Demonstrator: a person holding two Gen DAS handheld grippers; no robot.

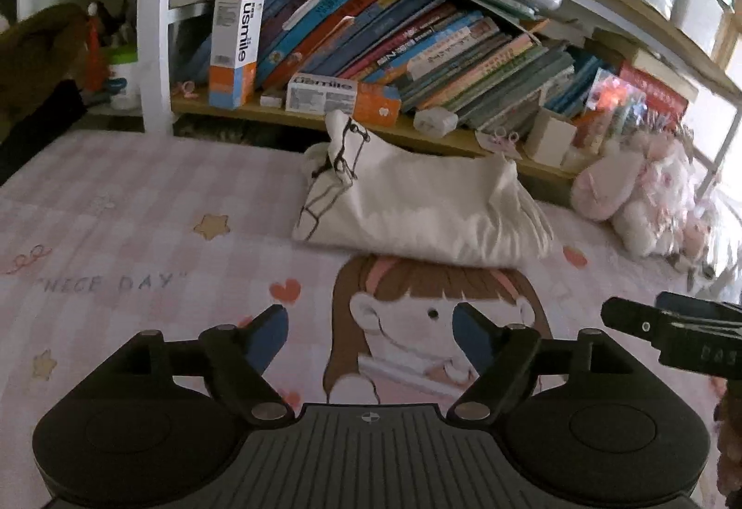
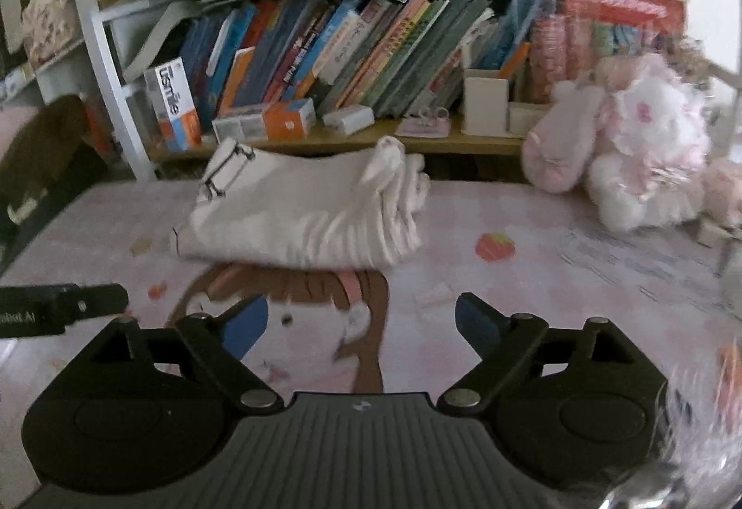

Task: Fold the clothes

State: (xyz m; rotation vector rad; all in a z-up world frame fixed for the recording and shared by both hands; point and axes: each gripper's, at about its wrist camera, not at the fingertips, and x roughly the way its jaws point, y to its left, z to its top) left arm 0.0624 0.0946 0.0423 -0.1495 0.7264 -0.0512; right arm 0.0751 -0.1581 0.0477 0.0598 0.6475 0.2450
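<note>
Near the bed's [image 1: 139, 203] far edge lies our folded white garment [image 1: 417, 203], left gripper [image 1: 371, 323] and right gripper [image 2: 361, 319] both spread apart, empty.

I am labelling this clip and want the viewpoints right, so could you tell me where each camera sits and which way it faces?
Left wrist: on the left gripper, low over the bed sheet, facing the folded white garment and bookshelf; its open fingers show, the right gripper at the right edge.
Right wrist: on the right gripper, same heading; open fingers show, the left gripper at the left edge.
Shared: garment, bookshelf, plush toy.
</note>
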